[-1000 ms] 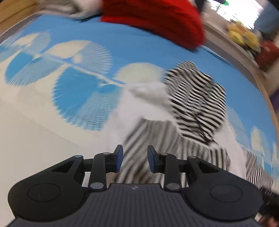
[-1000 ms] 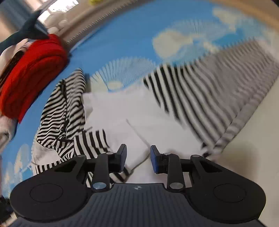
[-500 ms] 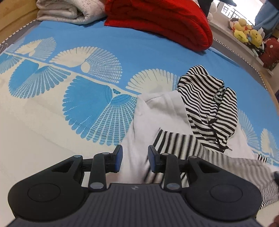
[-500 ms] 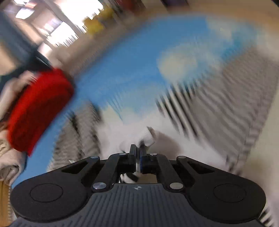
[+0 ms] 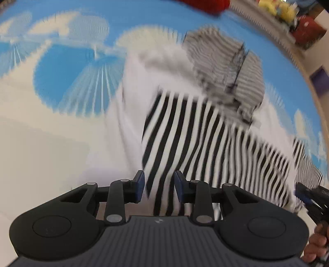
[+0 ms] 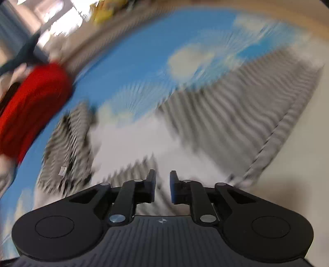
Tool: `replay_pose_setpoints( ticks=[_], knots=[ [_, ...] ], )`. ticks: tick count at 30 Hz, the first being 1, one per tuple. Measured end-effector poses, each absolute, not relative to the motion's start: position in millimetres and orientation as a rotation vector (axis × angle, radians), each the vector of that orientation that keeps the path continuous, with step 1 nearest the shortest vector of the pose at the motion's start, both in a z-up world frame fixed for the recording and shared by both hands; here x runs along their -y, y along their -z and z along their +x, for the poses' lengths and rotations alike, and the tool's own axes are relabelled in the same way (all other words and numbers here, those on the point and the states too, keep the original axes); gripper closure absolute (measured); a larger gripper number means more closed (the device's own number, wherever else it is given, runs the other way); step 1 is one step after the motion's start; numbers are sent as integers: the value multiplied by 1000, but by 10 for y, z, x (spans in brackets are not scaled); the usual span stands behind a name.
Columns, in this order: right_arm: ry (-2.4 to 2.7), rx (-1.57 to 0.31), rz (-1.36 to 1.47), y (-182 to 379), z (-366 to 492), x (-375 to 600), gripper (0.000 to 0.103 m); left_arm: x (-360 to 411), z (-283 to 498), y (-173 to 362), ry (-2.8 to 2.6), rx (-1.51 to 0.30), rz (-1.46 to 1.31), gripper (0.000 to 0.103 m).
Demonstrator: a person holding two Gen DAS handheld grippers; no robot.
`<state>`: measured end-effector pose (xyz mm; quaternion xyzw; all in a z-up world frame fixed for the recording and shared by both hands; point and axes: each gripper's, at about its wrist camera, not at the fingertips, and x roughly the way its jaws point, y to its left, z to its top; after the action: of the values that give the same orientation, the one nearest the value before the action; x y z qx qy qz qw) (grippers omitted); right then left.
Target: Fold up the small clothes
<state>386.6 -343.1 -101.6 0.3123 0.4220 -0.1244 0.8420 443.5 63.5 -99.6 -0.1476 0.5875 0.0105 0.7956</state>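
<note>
since half a second ago the right claw (image 6: 162,185), then pressed together on white cloth, is opening with no cloth pinched, while the left claw (image 5: 159,185) has dropped closer to the striped sleeve (image 5: 185,143) and stays spread apart over it. beyond both claws the black-and-white striped top (image 6: 226,106) lies spread on the blue patterned bed cover (image 5: 72,67), with a red blanket (image 6: 30,102) farther off.

Each fisheye camera sits behind its own black two-finger gripper, looking steeply down at close range. Both views (heavily motion-blurred) share the black-and-white striped cloth garment (image 5: 197,131) (image 6: 226,106), the blue fan-patterned bedspread (image 5: 144,18) (image 6: 148,61) and red folded fabric (image 6: 30,106).
</note>
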Motion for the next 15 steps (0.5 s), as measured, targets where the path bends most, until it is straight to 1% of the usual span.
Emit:
replay_pose_setpoints(
  ticks=[2,3,4,5,7,8,9,11,12,15],
  knots=[
    [300,-1052,637,1257,3967,3447,84,-632,4406,1171,-52,-1329,-264,67],
    [300,-1066,638,1314,3968,3465,85,-635,4395,1208,-61,-1339,-244,64],
    [304,-1050,645,1279,3972,3476,84,-635,4392,1194,-62,-1335,-239,63],
    [305,-1046,617,1218,3993,3448,79,-620,4394,1143,-64,-1328,-234,63],
    [282,-972,513,1028,4018,3374,73,-551,4379,980,-39,-1262,-214,63],
    [269,-948,495,1001,3973,3367,63,-514,4368,952,-16,-1239,-205,61],
    [257,-963,506,1022,3984,3385,56,-474,4366,977,6,-1244,-198,60],
    [261,-1078,570,1213,4000,3507,56,-435,4359,1206,-3,-1343,-184,59],
    [285,-1113,612,1298,3978,3585,57,-424,4341,1255,-15,-1343,-165,58],
    [311,-1056,622,1186,3940,3709,57,-362,4354,1099,-22,-1304,-122,57]
  ],
)
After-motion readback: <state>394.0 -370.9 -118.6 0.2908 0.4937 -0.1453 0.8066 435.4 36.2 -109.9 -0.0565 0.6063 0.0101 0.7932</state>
